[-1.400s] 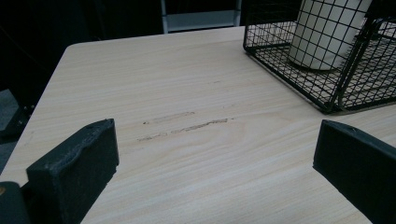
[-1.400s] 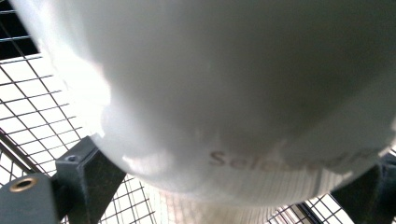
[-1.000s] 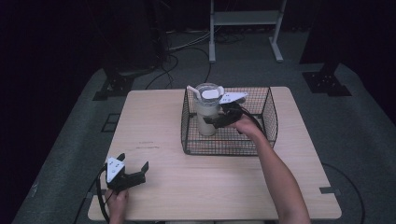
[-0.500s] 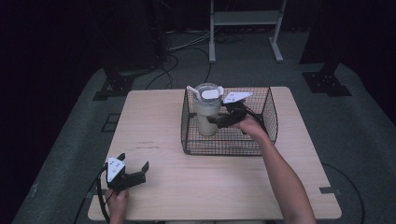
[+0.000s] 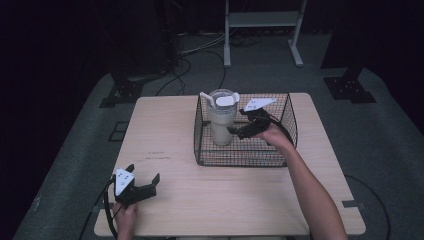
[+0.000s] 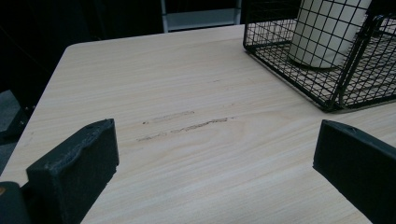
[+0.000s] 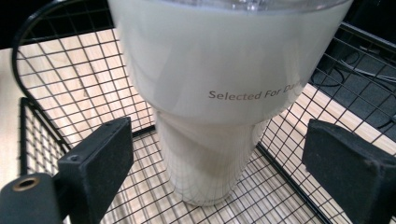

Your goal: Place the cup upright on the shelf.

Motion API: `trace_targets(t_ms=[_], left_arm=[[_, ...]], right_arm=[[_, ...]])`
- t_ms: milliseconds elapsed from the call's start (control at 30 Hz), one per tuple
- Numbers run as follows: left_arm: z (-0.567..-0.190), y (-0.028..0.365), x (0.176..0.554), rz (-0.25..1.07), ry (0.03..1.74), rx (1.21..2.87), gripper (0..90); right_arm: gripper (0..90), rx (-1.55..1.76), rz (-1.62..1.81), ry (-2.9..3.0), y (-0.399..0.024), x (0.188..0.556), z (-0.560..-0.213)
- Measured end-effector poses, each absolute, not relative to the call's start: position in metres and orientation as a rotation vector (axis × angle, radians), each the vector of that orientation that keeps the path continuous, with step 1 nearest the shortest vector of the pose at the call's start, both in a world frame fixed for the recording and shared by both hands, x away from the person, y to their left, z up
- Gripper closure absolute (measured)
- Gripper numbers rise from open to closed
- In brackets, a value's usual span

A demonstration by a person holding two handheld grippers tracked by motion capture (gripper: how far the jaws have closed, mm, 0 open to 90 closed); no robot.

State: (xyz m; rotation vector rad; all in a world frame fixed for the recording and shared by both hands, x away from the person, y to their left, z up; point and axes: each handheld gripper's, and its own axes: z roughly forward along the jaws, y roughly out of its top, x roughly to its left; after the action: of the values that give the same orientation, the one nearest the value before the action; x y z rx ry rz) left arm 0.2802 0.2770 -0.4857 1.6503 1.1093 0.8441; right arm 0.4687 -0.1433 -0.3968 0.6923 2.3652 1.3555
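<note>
**Open jaws at the tumbler in the basket**

Dark floor and cables surround the pale wooden table (image 5: 165, 135), which takes up the middle of the high view. Right of centre on it stands the black wire basket (image 5: 245, 159), and in the basket's left half the cream tumbler (image 5: 221, 120) stands upright on the mesh, with a clear lid and a handle toward the upper left.

I have the right gripper (image 5: 239, 131) inside the basket, just right of the tumbler. Its own view shows both black pads spread wide, one on either side of the tumbler's (image 7: 219, 93) narrow lower body and not touching it. The left gripper (image 5: 145, 184) rests at the lower left of the high view, well away from the basket, jaws wide with bare wood between them in its own view.

My worry is the closing. The tumbler is tall and narrows at the base, so if one pad meets it first it could tip against the wire. A low grip on the smooth taper might slip as I lift, and the handle could catch the basket rim.
</note>
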Motion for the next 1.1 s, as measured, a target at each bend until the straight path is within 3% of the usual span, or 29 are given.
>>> trace_targets(t_ms=[1100], left_arm=[[-0.486, 0.277, 0.280, 0.848, 1.106, 1.657, 0.0]], right_arm=[[8.3, 0.758, 1.412, 2.329, -0.191, 0.415, -0.364]])
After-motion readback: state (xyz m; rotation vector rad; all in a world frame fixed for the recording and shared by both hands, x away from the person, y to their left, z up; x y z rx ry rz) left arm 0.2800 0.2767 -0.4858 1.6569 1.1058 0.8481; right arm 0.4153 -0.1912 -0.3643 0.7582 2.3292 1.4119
